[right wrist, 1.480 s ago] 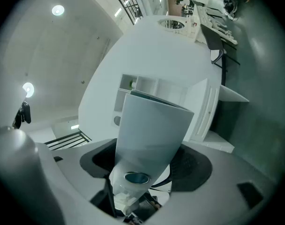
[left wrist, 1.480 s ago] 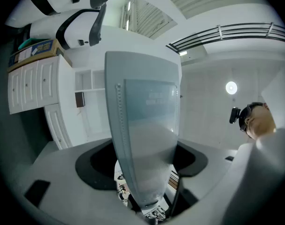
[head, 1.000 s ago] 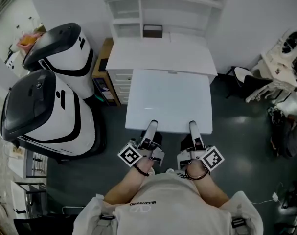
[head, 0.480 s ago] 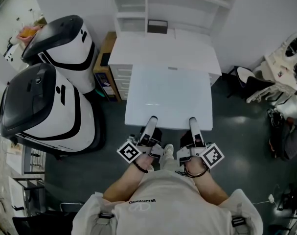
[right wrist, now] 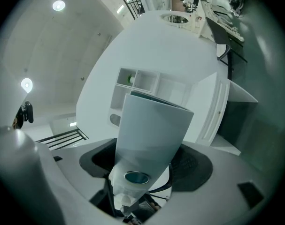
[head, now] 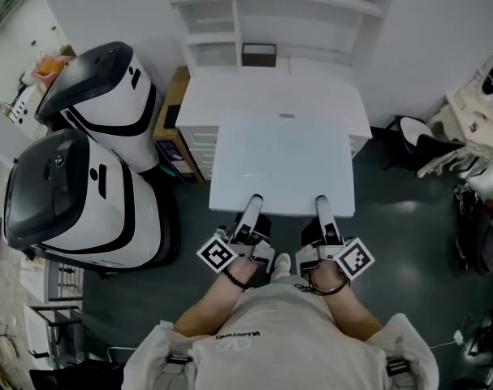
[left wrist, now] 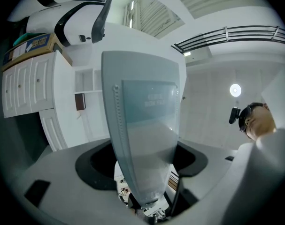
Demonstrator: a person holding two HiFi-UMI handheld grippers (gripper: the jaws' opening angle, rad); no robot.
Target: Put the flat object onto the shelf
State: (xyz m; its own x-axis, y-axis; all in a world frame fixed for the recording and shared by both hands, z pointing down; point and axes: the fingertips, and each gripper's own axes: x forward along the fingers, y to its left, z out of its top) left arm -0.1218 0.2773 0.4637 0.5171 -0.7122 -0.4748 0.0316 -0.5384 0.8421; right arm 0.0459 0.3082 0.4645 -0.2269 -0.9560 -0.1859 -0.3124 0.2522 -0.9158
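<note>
The flat object [head: 283, 165] – a broad pale panel – hangs level in front of the white desk [head: 230, 96], its far edge reaching over the desk's near side in the head view. The left gripper [head: 252, 210] and the right gripper [head: 322, 210] each clamp the panel's edge farthest from the desk, side by side. Beyond the desk rises the shelf [head: 270, 23], with a dark box [head: 258, 54] at its foot. Left of the desk stand two white-and-black machines [head: 92, 193].
</note>
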